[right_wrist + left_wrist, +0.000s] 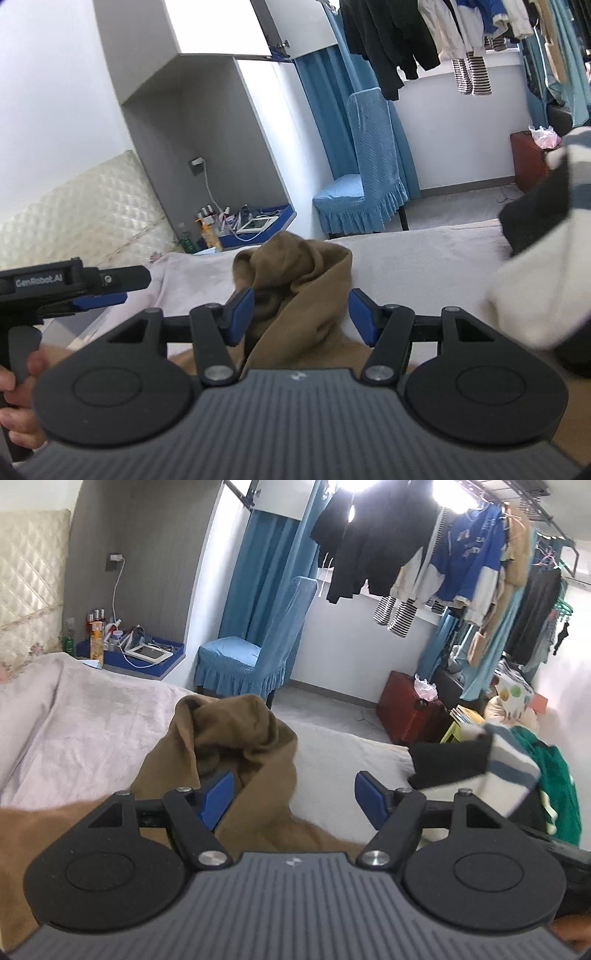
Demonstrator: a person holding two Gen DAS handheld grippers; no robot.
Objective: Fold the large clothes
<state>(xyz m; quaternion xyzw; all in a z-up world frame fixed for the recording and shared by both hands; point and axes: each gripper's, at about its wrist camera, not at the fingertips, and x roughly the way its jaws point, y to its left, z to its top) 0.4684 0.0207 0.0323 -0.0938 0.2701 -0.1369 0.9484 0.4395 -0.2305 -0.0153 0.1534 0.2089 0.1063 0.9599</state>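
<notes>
A brown garment (236,746) lies bunched on the pale bed (74,709), its cloth running back under both grippers. My left gripper (294,797) is open, its left pad against the brown cloth and its right pad clear. In the right wrist view the same brown garment (295,280) rises in a heap between the open pads of my right gripper (301,314). The left gripper (74,284) shows at the left of that view, held in a hand. A black, white and blue striped garment (498,771) lies bunched to the right, and shows in the right wrist view (546,258).
A blue-covered chair (255,653) stands past the bed. A blue tray of bottles (133,646) sits by the headboard. A red suitcase (410,709), hanging clothes (443,561) and a green garment (554,786) fill the right side.
</notes>
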